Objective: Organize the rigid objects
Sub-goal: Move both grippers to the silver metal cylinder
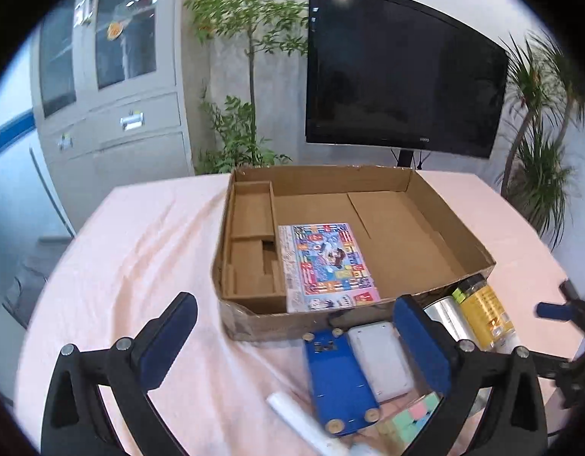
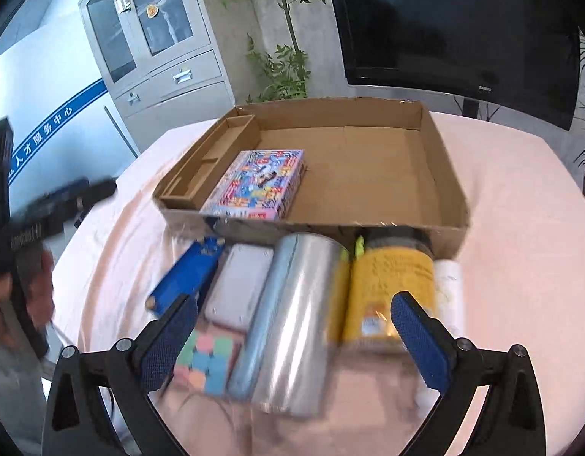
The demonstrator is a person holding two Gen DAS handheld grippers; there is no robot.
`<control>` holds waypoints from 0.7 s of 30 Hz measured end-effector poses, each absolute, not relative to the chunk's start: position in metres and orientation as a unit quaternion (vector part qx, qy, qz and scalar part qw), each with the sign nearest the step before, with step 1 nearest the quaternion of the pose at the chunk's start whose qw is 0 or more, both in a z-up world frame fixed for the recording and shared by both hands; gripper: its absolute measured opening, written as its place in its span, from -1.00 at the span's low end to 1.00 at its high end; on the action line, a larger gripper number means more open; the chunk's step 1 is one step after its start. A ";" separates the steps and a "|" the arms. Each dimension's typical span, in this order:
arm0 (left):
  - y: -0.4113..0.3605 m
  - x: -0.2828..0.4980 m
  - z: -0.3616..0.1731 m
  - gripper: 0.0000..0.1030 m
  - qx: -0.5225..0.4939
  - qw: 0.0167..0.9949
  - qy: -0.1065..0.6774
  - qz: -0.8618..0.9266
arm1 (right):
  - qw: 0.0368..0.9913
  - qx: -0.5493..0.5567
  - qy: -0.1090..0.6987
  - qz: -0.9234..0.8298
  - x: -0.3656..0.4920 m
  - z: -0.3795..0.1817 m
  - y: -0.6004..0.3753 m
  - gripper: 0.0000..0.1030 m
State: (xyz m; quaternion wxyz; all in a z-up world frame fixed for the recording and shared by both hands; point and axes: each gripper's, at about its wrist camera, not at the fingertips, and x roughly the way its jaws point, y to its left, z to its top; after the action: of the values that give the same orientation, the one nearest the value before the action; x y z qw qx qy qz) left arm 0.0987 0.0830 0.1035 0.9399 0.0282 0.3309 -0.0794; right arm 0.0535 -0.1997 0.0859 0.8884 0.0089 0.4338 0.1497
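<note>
An open cardboard box (image 1: 459, 239) (image 2: 444, 174) sits on the pink-clothed table; a colourful flat box (image 1: 326, 266) (image 2: 260, 182) lies inside it beside narrow compartments. In front of it lie a blue flat case (image 1: 336, 372) (image 2: 190, 277), a white case (image 1: 380, 361) (image 2: 241, 288), a silver cylinder (image 1: 446, 315) (image 2: 292, 326), a yellow jar (image 1: 486, 313) (image 2: 389, 292), a pastel cube (image 1: 410, 420) (image 2: 205, 361) and a white tube (image 1: 304, 421). My left gripper (image 1: 296, 342) is open and empty above the blue case. My right gripper (image 2: 294, 342) is open and empty above the silver cylinder.
A white roll (image 2: 450, 296) lies right of the yellow jar. The right gripper shows at the left wrist view's right edge (image 1: 558, 311). A black monitor (image 1: 399, 76), plants (image 1: 247, 76) and a grey cabinet (image 1: 110, 95) stand behind the table.
</note>
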 end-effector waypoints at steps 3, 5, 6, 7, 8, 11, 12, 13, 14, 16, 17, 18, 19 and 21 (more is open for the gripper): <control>0.078 0.094 0.109 0.99 0.093 0.937 0.323 -0.091 | 0.886 -0.028 0.436 0.155 0.022 0.098 -0.207 0.99; 0.071 0.090 0.103 0.99 0.129 0.937 0.316 -0.081 | 0.882 -0.048 0.436 0.171 0.003 0.097 -0.209 0.99; 0.067 0.087 0.097 0.99 0.130 0.938 0.313 -0.072 | 0.882 -0.056 0.434 0.174 -0.006 0.091 -0.209 0.99; 0.062 0.082 0.087 0.99 0.110 0.942 0.309 -0.075 | 0.886 -0.054 0.429 0.168 -0.010 0.084 -0.209 0.99; 0.060 0.079 0.081 0.99 0.093 0.942 0.312 -0.077 | 0.894 -0.037 0.416 0.162 -0.013 0.074 -0.210 0.99; 0.050 0.075 0.058 0.99 -0.006 0.933 0.340 -0.118 | 0.899 0.036 0.408 0.157 -0.006 0.054 -0.211 0.99; 0.048 0.076 0.052 0.99 -0.038 0.925 0.356 -0.125 | 0.895 0.071 0.406 0.167 -0.001 0.050 -0.215 0.99; 0.047 0.077 0.048 0.99 -0.060 0.919 0.365 -0.135 | 0.890 0.085 0.416 0.165 0.005 0.047 -0.216 0.99; 0.045 0.075 0.045 0.99 -0.082 0.912 0.372 -0.152 | 0.884 0.087 0.429 0.163 0.011 0.044 -0.218 0.99; 0.041 0.072 0.041 0.99 -0.096 0.905 0.380 -0.167 | 0.876 0.079 0.442 0.179 0.019 0.040 -0.218 0.94; 0.037 0.071 0.038 0.99 -0.093 0.902 0.385 -0.171 | 0.869 0.087 0.454 0.177 0.025 0.034 -0.219 0.92; 0.034 0.070 0.036 0.99 -0.087 0.900 0.391 -0.173 | 0.862 0.097 0.466 0.172 0.031 0.028 -0.220 0.90; 0.031 0.069 0.033 0.99 -0.085 0.898 0.397 -0.173 | 0.855 0.108 0.479 0.170 0.035 0.020 -0.219 0.80; 0.025 0.066 0.028 0.97 -0.085 0.890 0.410 -0.178 | 0.837 0.128 0.503 0.172 0.040 0.001 -0.216 0.54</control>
State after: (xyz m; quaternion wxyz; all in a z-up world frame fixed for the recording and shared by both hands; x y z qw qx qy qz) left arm 0.0661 0.0249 0.0276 0.8904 -0.0853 0.4100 -0.1785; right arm 0.0402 -0.2162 0.0008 0.8372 0.1282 0.5032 0.1716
